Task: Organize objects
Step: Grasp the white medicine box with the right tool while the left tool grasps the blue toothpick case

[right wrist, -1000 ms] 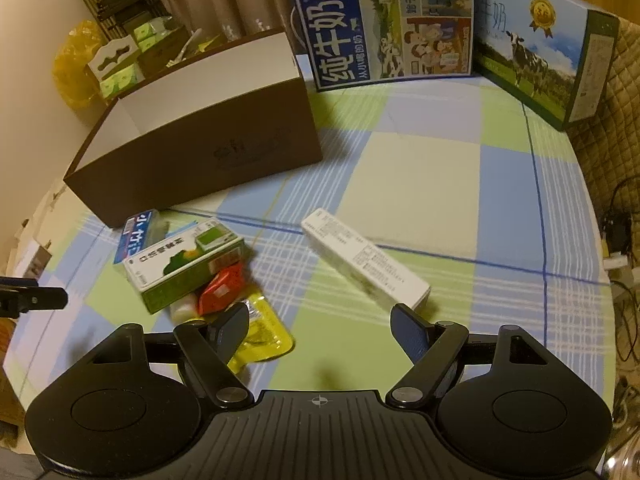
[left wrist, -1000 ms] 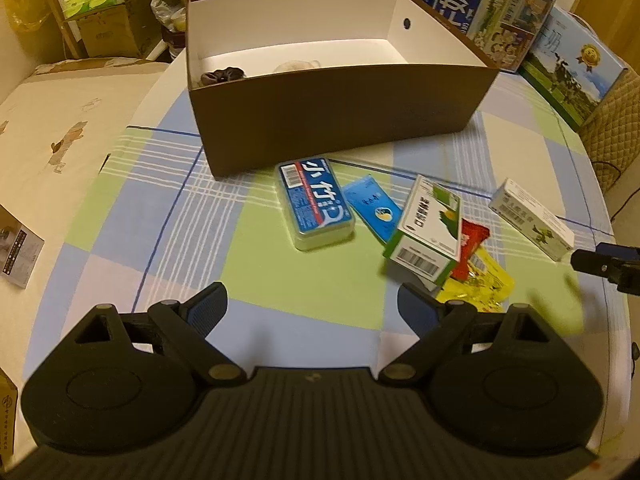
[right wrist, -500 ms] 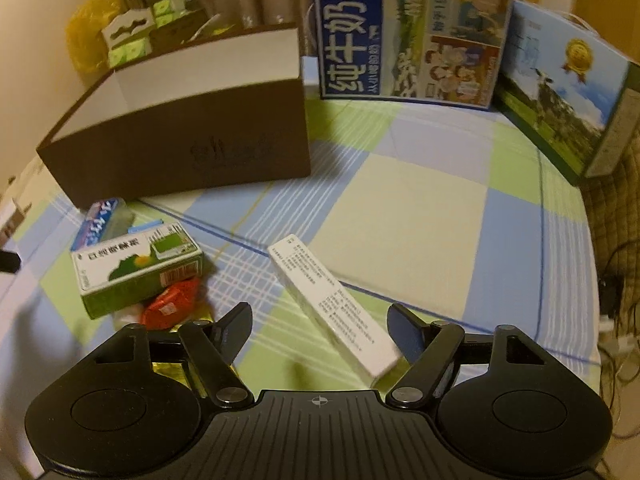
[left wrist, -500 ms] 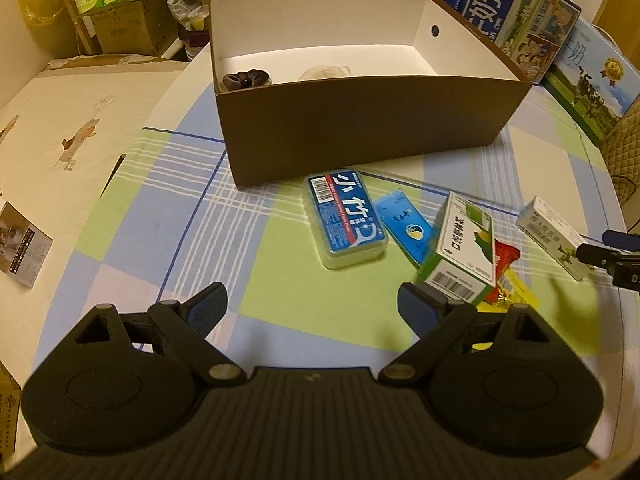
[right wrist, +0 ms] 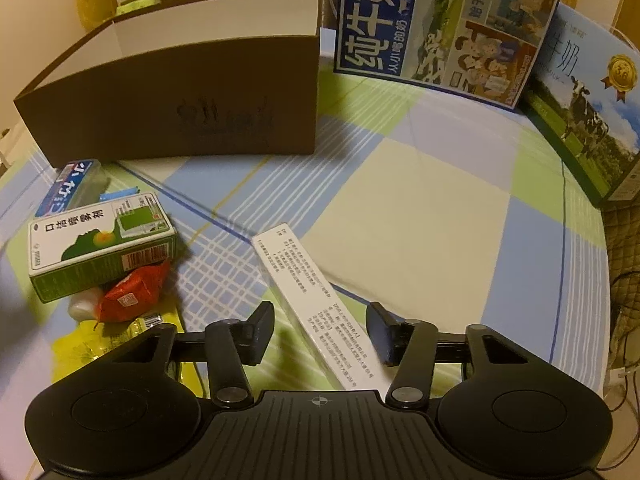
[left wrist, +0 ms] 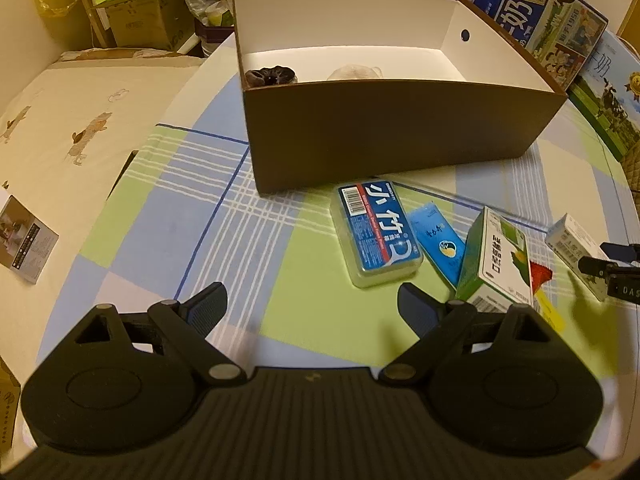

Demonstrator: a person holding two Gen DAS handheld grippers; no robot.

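So the thing that matters here: the long white box (right wrist: 320,312) lies flat on the table (right wrist: 420,208) right between the spread fingers of the right tool (right wrist: 320,330), with its long axis running diagonally from upper left down toward the right finger, so the fingers would close across its narrow width at a bit of a slant. Right tool is wide open, holding nothing, and it's obviously the nearer one. The left tool (left wrist: 312,306) is also wide open and empty, hanging over bare checked cloth with the blue-labelled floss-pick case (left wrist: 376,234) ahead of it and slightly to the right. The brown box (left wrist: 400,128) sits behind everything, white inside, with a dark scrunchie-like thing and something pale already in it. Readable stuff: the milk carton (right wrist: 440,28) behind says 纯牛奶 and 1956, the green medicine box (right wrist: 100,244) has Chinese print I can only partly make out, and the white box's text is too small to read.
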